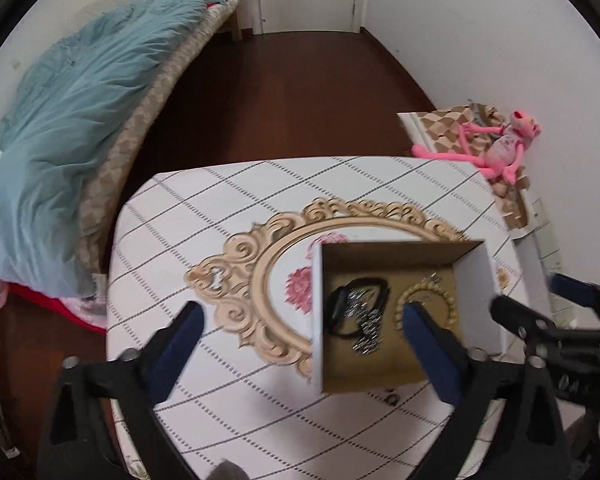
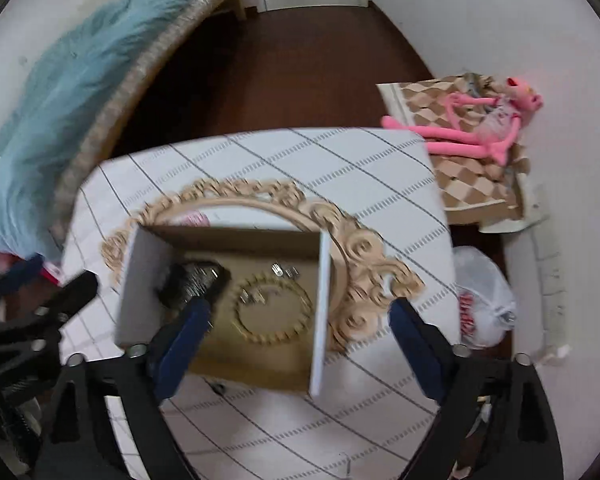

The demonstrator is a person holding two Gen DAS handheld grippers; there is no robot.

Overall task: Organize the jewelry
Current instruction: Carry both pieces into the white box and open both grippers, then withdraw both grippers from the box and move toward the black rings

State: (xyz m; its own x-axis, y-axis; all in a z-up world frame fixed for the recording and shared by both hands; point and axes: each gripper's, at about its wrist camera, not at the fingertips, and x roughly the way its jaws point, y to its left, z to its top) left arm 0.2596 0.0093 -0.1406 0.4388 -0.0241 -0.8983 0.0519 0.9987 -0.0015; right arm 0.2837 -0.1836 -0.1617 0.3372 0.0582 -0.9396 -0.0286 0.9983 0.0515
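1. Left gripper (image 1: pixel 304 344), black frame with blue-padded fingers: jaws spread wide, nothing between the pads. It points steeply down at the table; its right finger overlaps the open box, its left finger hangs over the tablecloth beside the box.
2. Right gripper (image 2: pixel 300 344), same build: jaws likewise wide apart and empty. Its left finger overlaps the box interior, its right finger hangs over the cloth beyond the box's white side wall.
3. Open cardboard box with white outer walls and brown inside (image 1: pixel 396 256): sits on the table just ahead of both grippers, partly over the printed frame.
4. Beige beaded bracelet (image 2: pixel 274 308): lies as a ring on the box floor, between the right gripper's fingers in its view.
5. Black band with a silver chain piece (image 1: pixel 356 312): lies on the box floor, just beside the bracelet; details blurred.
6. White tablecloth with dark grid lines and an ornate beige oval frame print (image 1: pixel 228 208): covers the table.
7. Pink plush toy (image 1: pixel 500 148): lies on checked fabric beyond the table's far corner, well apart from the box.
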